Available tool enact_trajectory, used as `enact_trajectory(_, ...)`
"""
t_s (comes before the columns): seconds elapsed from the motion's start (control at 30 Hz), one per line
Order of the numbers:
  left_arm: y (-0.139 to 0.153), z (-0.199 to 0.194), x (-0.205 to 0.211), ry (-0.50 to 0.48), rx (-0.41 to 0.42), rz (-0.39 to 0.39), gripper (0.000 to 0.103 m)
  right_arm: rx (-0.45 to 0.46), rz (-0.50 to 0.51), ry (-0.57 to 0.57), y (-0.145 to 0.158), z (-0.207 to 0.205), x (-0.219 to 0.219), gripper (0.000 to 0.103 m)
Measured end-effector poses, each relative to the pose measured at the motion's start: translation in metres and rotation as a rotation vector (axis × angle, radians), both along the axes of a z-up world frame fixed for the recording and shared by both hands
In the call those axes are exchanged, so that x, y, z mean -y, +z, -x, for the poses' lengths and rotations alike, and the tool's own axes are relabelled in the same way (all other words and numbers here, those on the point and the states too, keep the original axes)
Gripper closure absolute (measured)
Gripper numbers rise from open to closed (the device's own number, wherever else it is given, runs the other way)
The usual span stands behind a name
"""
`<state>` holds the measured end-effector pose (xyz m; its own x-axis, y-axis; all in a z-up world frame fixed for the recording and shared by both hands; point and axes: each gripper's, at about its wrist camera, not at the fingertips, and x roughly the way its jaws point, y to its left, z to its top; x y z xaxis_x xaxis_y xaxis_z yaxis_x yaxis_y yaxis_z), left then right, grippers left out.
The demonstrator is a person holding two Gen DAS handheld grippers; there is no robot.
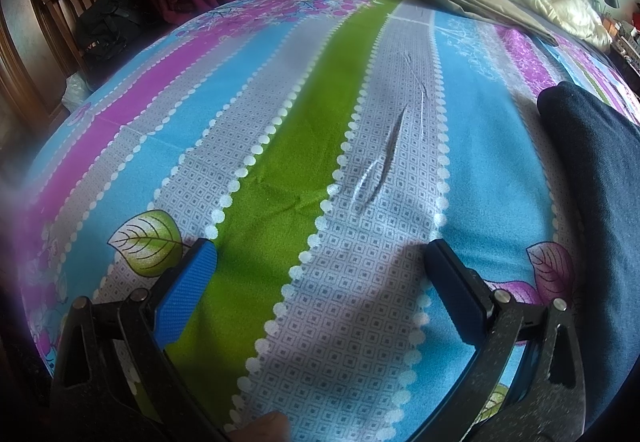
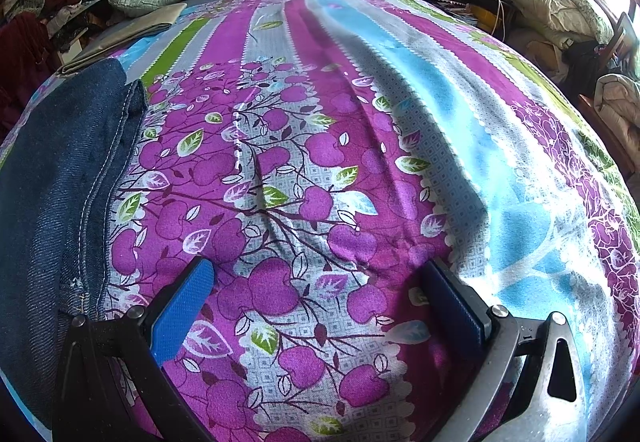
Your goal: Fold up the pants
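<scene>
Both grippers hang empty, jaws apart, over the sheet (image 1: pixel 240 114): the left gripper (image 1: pixel 320 262) sees the jeans (image 1: pixel 592 202) only as a dark edge at right, the right gripper (image 2: pixel 316 282) shows their stitched seam at left.

The left gripper (image 1: pixel 320 266) is held with its jaws spread wide, nothing being gripped between them. Its blue-padded fingers (image 1: pixel 188 294) are seen at 7 o'clock and 5 o'clock in the left wrist view, angled inward toward 12 o'clock. A fingertip of the person's hand (image 1: pixel 260 428) is glimpsed at 6 o'clock, at the lower edge of the same view. The right gripper (image 2: pixel 318 284) is likewise held wide apart and unloaded, its blue pads (image 2: pixel 182 314) placed at 7 o'clock and 5 o'clock in the right wrist view. Both grippers are pointed forward and slightly downward.
</scene>
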<state>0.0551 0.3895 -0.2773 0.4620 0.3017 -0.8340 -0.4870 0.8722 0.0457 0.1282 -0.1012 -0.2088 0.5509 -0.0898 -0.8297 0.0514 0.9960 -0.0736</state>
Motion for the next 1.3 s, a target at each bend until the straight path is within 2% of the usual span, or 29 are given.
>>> enact_trajectory(1.3,-0.0002,-0.0026,0.0020,0.000,-0.013,-0.019,0.000,0.005,0.003,0.003,0.0002,-0.0033,-0.0019,0.000)
